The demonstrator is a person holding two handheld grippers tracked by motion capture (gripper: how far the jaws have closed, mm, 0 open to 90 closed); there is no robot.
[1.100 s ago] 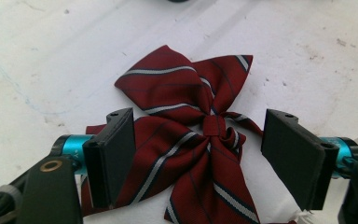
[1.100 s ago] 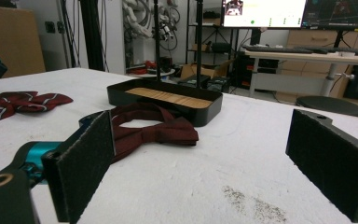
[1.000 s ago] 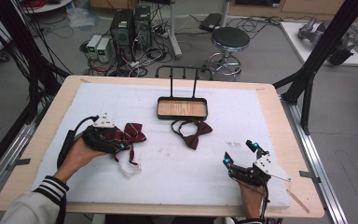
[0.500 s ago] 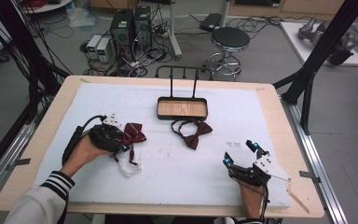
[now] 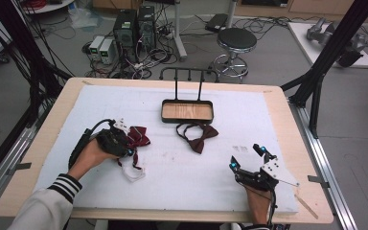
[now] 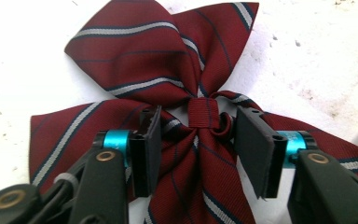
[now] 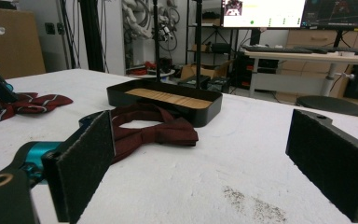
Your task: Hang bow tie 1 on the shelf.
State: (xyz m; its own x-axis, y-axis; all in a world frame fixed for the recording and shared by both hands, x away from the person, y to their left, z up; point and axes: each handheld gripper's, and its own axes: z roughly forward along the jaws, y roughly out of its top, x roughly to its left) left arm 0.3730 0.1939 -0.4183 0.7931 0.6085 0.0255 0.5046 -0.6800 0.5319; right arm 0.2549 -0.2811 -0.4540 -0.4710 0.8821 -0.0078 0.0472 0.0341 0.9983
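Striped bow tie [image 6: 168, 93] flat on white worktop [image 5: 278, 120], roughly 9 o'clock of plain dark bow tie [image 5: 199, 136], white strap trailing toward 6. Left claw [image 6: 198, 140] low over it, jaws straddling centre knot [image 6: 200, 112] and just been closing, pads not yet pressing by look of it; knot likely chosen as firmest bunch of cloth. Wood-floored tray [image 5: 164, 111] at 12 of plain tie, probable drop spot. Right claw [image 5: 247, 157] at 5 o'clock corner, jaws spread wide, nothing held, parked clear.
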